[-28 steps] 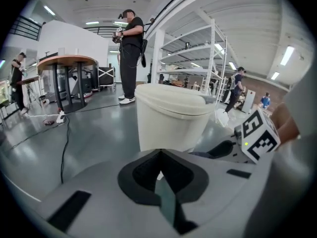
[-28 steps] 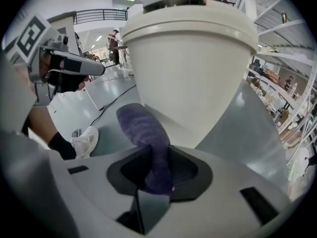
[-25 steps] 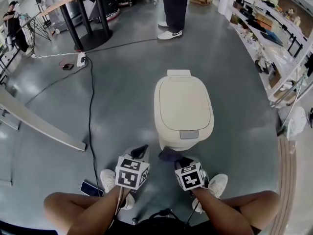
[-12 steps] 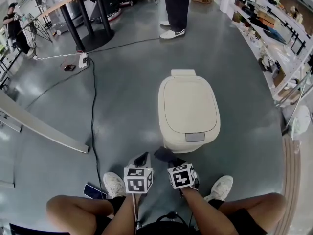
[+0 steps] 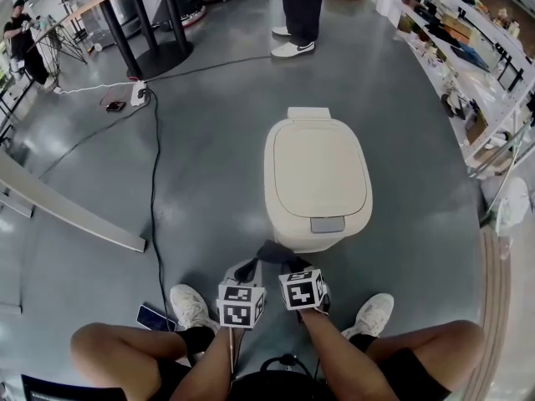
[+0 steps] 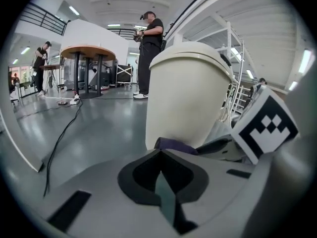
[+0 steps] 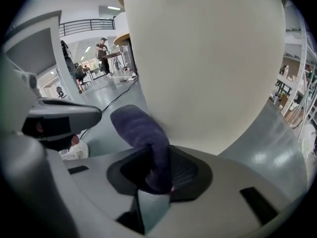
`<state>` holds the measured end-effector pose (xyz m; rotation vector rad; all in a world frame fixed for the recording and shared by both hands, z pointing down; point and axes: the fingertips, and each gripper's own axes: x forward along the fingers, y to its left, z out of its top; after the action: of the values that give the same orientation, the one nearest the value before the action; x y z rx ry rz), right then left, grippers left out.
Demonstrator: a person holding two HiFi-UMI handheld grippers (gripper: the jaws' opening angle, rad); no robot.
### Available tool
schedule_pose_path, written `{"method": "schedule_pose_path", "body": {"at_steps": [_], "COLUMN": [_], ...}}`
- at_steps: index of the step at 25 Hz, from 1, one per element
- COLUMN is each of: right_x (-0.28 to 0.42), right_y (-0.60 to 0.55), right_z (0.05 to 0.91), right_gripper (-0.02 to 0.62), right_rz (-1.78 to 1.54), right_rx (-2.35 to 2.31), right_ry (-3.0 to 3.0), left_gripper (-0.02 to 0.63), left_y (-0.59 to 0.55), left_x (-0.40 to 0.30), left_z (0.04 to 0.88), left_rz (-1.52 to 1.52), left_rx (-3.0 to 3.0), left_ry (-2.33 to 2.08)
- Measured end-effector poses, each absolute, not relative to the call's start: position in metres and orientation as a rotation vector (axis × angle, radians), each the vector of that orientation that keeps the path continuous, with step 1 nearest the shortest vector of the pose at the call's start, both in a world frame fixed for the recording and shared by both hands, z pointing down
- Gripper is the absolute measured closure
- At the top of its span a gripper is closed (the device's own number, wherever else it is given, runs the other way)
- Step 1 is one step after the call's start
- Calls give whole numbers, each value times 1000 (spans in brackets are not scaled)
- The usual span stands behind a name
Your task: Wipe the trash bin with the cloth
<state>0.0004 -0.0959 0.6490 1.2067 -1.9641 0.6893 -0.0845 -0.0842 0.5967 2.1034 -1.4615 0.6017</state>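
A cream trash bin [image 5: 318, 182] with a shut lid stands on the grey floor in front of me; it fills the right gripper view [image 7: 208, 58] and rises ahead in the left gripper view [image 6: 190, 93]. My right gripper [image 5: 280, 261] is shut on a dark purple cloth [image 7: 146, 138], which sticks out toward the bin's lower front [image 5: 276, 251]. My left gripper [image 5: 244, 270] sits just left of it, jaws shut with nothing between them [image 6: 161, 175]. The cloth's tip [image 6: 173, 144] shows beyond the left jaws.
A black cable [image 5: 153, 174] runs along the floor at the left. A person [image 5: 297, 15] stands beyond the bin. A round table [image 5: 159, 23] is at the back left, shelves [image 5: 468, 48] on the right. A phone [image 5: 152, 317] lies by my left shoe [image 5: 188, 306].
Both grippers have drawn closer together and shifted slightly toward the bin's front, the cloth coming along in the right one. The bin has not moved.
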Motion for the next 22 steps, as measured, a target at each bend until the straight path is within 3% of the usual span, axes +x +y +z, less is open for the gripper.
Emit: {"method": "schedule_pose_path", "body": {"at_steps": [8,22], "right_x": [20,76], "right_y": [-94,-99], "right_z": [663,679], "right_gripper": [492,492], "right_rz": [695,751], "right_rx": [1271,1385], "right_ry": [-1934,-1849], "left_gripper": [607,608], "left_y": [-89,-84], "left_x": [-93,-48], "left_z": [608,629], "left_rz": [543,595], "left_rx": [2008,2026], "left_ry": [-1520,-1415]}}
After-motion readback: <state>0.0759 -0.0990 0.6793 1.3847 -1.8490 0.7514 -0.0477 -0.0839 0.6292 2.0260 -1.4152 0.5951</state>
